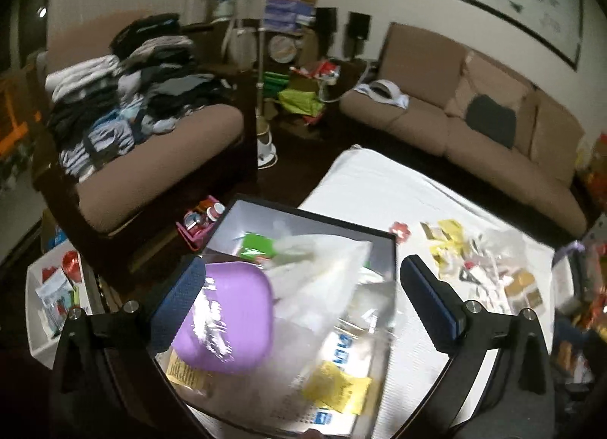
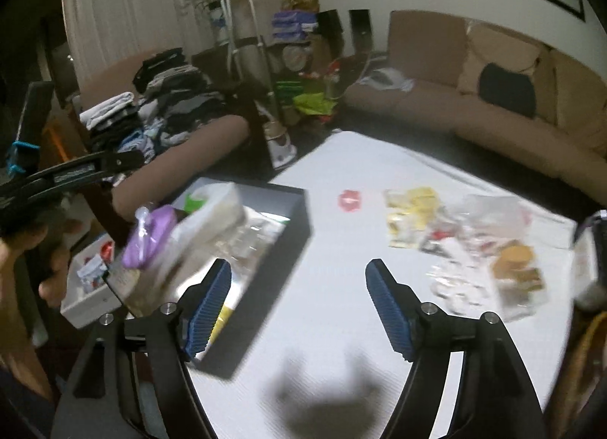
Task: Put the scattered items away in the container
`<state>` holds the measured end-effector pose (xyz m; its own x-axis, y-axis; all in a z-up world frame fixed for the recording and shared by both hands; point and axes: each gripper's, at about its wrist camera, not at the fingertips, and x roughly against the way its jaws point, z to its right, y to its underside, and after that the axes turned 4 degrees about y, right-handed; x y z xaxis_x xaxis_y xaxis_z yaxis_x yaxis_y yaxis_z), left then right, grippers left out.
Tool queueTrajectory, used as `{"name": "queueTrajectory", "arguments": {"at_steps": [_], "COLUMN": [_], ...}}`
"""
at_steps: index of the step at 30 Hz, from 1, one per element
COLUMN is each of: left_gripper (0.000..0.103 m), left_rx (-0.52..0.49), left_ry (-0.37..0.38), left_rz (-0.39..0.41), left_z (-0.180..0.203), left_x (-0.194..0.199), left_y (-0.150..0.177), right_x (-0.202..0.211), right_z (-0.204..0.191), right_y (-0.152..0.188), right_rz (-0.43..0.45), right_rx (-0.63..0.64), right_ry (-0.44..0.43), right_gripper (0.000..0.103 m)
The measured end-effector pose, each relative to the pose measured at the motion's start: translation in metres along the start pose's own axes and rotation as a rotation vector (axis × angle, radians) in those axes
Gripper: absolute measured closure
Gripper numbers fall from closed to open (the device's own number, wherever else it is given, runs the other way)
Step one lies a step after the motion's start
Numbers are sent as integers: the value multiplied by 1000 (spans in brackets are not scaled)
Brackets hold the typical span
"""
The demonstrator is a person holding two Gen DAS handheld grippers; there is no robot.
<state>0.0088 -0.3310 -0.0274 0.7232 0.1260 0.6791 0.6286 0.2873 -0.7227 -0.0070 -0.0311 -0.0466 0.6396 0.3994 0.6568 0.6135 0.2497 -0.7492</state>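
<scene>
Our left tongs point(image 1: 303, 298) gape over the black container point(image 1: 392, 249), a purple pouch point(image 1: 231, 321) and plastic bags between their tips, ungripped. Right tongs point(image 2: 297, 306) spread wide above the white desk point(image 2: 341, 249); scattered packets point(image 2: 466, 245) lie ahead-right.

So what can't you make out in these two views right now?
- Left wrist view: whether the left claw still touches the purple pouch and plastic bag; motion blur.
- Right wrist view: the scattered packets; blurred.
- Black box contents: partly covered by the bag.
</scene>
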Motion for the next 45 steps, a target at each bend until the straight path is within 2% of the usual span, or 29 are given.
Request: {"name": "queueTrajectory", "arguments": {"at_steps": [2,4,5,7,9,12,13,17,18,20,22,26,29,31,36,45], "left_gripper": [0,0,0,0,0,0,0,0,0,0,0,0,0,0,0,0], "left_rx": [-38,-50,-51,-64,-133,-218,-219,-130,-127,-181,-225,-188,-208,-228,-290,-290], "left_ry": [-9,50,105,132,109,-3,-12,50,28,-77,-102,5,-3,17,0,-12], "left_rz": [3,3,-15,-41,-21,14,18,-18,-33,-61,-71,-154,-209,-241,-256,-273], "left_z": [22,38,49,63,80,106,110,110,111,116,121,115,118,121,126,111], "left_x": [6,13,16,22,32,49,54,72,75,78,80,79,72,66,62,59], "left_y": [0,1,2,4,8,14,15,17,18,25,29,31,36,39,46,46], "right_x": [25,51,61,83,98,118,123,140,141,143,144,147,148,146,144,133], "right_z": [15,29,33,45,58,82,88,108,111,115,116,112,107,107,107,90], "right_y": [5,11,13,22,27,32,33,42,43,43,41,38,35,34,35,32], "right_rz": [4,11,20,24,26,17,14,5,3,-3,0,17,22,20,10,3], "right_rx": [10,20,19,43,28,-46,-61,-107,-114,-123,-122,-109,-100,-94,-98,-68], "right_ry": [12,15,30,58,98,145,162,149,149,152,147,147,159,171,184,163], "right_gripper": [25,23,22,21,21,19,19,19,19,19,19,19,19,19,19,19]}}
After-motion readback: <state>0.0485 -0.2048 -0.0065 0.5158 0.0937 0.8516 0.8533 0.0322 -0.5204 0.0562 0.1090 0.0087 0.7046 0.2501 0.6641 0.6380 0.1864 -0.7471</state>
